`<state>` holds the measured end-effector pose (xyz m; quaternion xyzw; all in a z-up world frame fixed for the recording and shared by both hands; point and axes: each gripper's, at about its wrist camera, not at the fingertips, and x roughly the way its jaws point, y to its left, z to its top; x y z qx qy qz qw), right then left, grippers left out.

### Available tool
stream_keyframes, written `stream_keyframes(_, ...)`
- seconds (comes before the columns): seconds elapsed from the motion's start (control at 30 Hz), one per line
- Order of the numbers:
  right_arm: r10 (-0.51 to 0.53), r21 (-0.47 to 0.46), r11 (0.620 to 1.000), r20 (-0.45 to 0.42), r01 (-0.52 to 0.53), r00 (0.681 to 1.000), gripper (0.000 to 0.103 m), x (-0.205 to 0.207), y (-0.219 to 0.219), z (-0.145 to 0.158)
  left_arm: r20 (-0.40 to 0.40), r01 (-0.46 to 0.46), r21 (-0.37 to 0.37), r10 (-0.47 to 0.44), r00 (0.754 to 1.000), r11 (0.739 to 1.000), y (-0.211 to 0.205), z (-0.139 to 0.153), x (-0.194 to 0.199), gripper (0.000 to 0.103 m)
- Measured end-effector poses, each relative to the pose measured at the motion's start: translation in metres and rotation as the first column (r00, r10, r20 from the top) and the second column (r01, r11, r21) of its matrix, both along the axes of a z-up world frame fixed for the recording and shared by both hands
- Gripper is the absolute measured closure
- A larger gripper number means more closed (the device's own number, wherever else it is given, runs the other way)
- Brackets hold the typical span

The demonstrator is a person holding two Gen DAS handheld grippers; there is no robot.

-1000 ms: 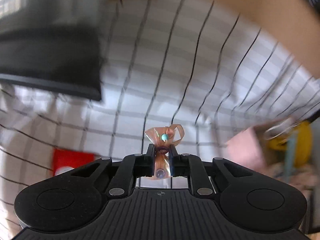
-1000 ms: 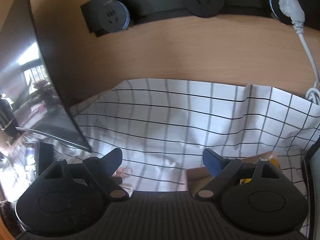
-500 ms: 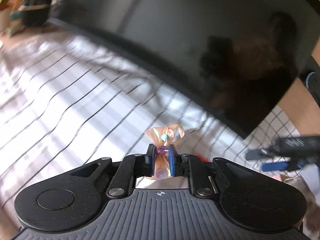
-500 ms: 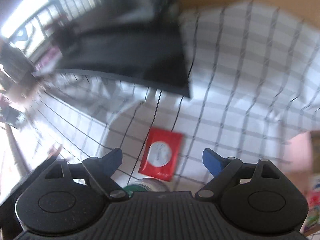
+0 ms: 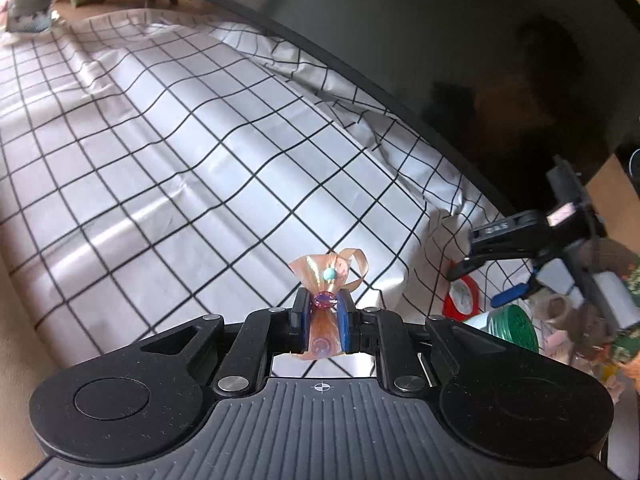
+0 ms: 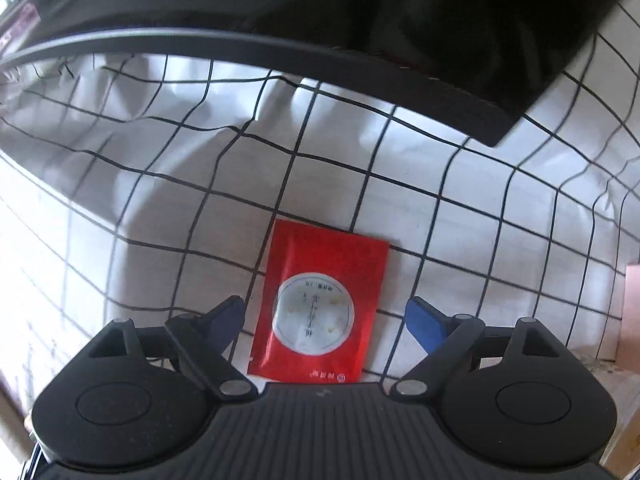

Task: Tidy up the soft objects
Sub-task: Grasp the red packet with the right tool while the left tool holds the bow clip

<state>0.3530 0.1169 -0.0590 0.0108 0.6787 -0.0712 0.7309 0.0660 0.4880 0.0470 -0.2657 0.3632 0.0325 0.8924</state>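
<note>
My left gripper (image 5: 323, 307) is shut on a small peach ribbon bow (image 5: 326, 280) with a teal bead and a purple gem, held above the checked cloth (image 5: 180, 160). My right gripper (image 6: 325, 320) is open, its jaws on either side of a flat red packet (image 6: 320, 304) with a white round label that lies on the cloth. In the left wrist view the right gripper (image 5: 492, 280) shows at the right, above the red packet (image 5: 460, 298).
A large black monitor (image 5: 440, 60) stands along the back of the cloth, also in the right wrist view (image 6: 360, 20). A green-lidded jar (image 5: 516, 326) and a pile of soft items (image 5: 580, 320) lie at the right. A pink object (image 6: 632, 312) sits at the right edge.
My left gripper has swung left with the bow, now facing the monitor and open cloth. My right gripper has dropped toward the red packet, which now lies between its jaws.
</note>
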Motion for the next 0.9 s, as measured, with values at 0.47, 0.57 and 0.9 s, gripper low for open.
stream_keyframes(0.47,0.112,0.0,0.994,-0.002,-0.112,0.994,0.039,-0.011,-0.002,0.002,-0.049,-0.001,-0.037,-0.001,0.999,0.999,0.01,-0.019,-0.013,0.087)
stream_keyframes(0.57,0.095,0.01,0.995,0.002,-0.095,0.995,0.046,-0.017,-0.016,0.006,-0.044,0.009,-0.037,-0.011,0.999,0.999,0.007,-0.016,-0.013,0.087)
stream_keyframes(0.9,0.107,0.018,0.994,0.064,-0.108,0.992,0.067,-0.037,-0.037,0.051,-0.085,0.021,-0.027,-0.023,0.996,0.999,-0.008,-0.011,-0.01,0.087)
